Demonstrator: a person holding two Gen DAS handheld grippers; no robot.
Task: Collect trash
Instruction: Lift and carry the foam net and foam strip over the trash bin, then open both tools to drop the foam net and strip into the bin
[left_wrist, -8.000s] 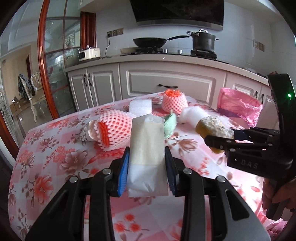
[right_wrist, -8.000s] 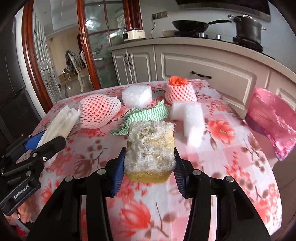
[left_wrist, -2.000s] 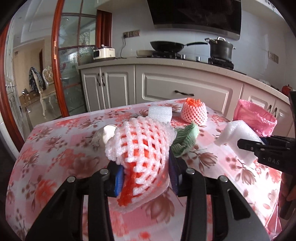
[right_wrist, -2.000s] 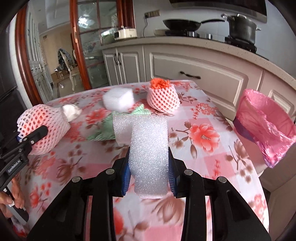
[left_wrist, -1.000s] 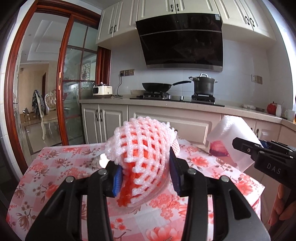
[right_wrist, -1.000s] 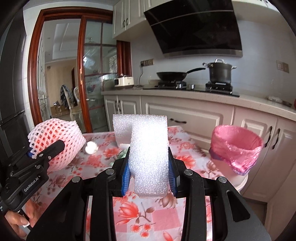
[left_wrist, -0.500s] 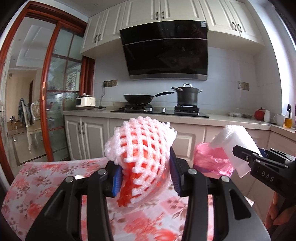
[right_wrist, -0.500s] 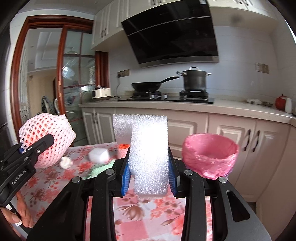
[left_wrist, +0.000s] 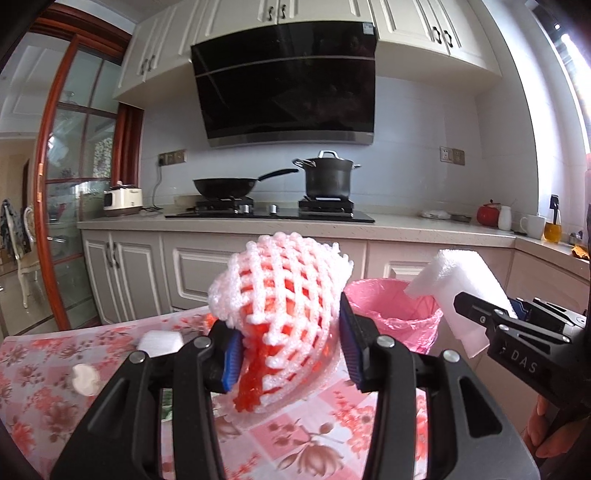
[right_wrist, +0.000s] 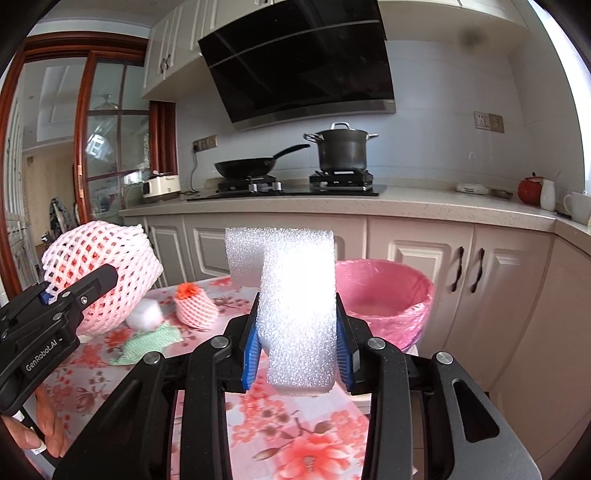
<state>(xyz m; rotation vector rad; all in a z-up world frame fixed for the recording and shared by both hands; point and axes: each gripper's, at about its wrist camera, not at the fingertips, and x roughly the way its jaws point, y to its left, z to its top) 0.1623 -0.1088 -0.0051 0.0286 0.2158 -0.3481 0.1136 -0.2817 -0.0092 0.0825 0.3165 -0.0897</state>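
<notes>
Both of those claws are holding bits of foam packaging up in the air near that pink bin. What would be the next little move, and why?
Probably carry both a bit further forward until they hang over the pink-lined bin, then let go. The right gripper is clamped on a white foam block and the left gripper on a foam fruit net, and the bin's open mouth lies just beyond both, past the table's edge.

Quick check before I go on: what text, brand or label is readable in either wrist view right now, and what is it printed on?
"DAS": on the black body of the right gripper, seen from the left wrist view.
"GenRobot.AI": on the black body of the left gripper, seen from the right wrist view.
The front panel of the small cream appliance on the counter: too small to read.
</notes>
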